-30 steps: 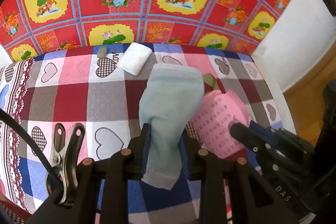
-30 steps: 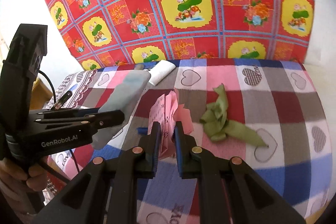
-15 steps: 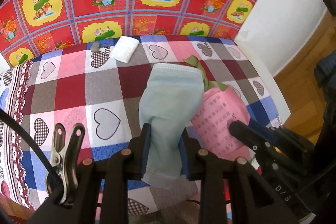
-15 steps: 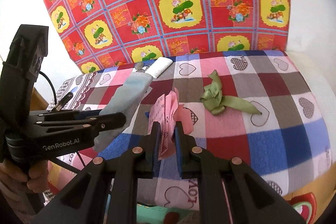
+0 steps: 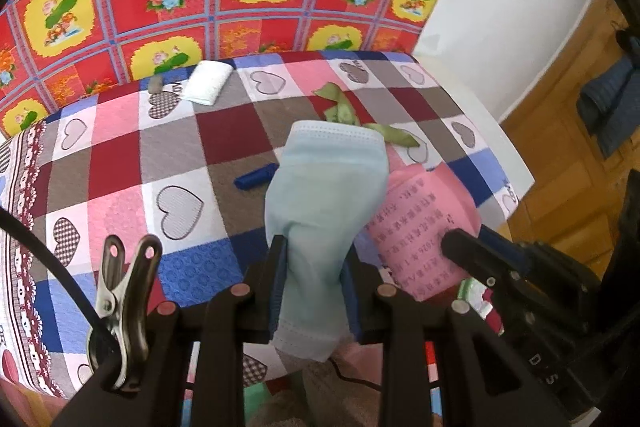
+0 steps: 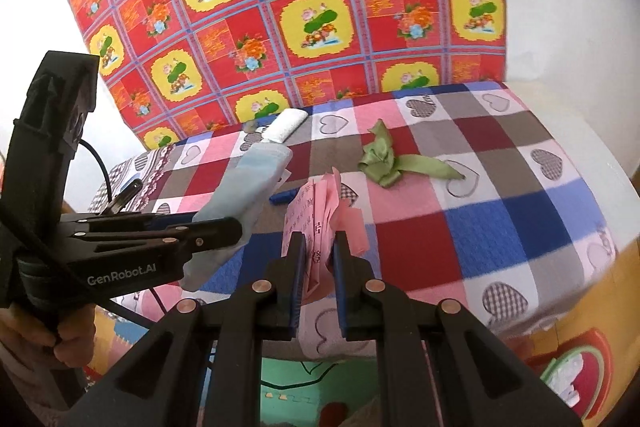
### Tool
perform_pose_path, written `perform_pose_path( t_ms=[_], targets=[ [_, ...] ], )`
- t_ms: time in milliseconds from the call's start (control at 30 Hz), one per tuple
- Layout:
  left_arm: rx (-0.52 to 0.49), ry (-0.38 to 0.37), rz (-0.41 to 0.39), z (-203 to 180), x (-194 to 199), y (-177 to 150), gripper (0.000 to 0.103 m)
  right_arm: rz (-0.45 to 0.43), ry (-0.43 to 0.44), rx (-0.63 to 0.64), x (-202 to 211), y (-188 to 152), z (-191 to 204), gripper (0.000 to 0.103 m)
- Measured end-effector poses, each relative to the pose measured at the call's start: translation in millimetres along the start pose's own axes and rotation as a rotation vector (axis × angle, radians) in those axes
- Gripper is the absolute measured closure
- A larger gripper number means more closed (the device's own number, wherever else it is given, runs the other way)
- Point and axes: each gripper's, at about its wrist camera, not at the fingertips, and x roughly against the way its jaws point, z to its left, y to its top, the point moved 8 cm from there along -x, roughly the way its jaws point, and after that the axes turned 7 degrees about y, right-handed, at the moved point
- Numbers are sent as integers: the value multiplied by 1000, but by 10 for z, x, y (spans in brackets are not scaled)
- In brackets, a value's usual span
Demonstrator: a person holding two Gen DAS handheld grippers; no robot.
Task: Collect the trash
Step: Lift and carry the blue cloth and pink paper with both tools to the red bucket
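Note:
My left gripper [image 5: 314, 267] is shut on a pale blue face mask [image 5: 328, 187], which stands up between its pads above the table's near edge. My right gripper [image 6: 318, 247] is shut on a crumpled pink printed paper [image 6: 320, 211]; that paper [image 5: 420, 223] also shows to the right of the mask. From the right wrist view the left gripper [image 6: 208, 227] and the mask [image 6: 248, 187] appear at the left. A green ribbon [image 6: 384, 161], a small blue piece [image 5: 256, 177] and a white folded pad [image 5: 208, 87] lie on the checked heart-pattern cloth [image 5: 120, 163].
A red and yellow floral cloth [image 6: 300, 19] hangs behind the table. A small grey lump [image 5: 155, 83] sits by the white pad. A metal clip [image 5: 120, 291] and a cable hang at my left gripper. Wooden floor [image 5: 568, 155] lies to the right, a colourful mat [image 6: 568, 379] below.
Both grippers have drawn back toward the near edge of the table with the mask and the pink paper held. The blue piece on the cloth has come into sight.

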Motion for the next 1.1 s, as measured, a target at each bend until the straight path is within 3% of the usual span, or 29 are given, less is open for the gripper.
perform_pose_path(
  t_ms=[533, 1100],
  targets=[
    [-167, -99, 48, -737, -67, -247, 77, -54, -123, -155, 569, -428, -477, 89],
    [-349, -208, 107, -1834, -167, -612, 76, -86, -262, -327, 1300, -1045, -1222, 89]
  ],
)
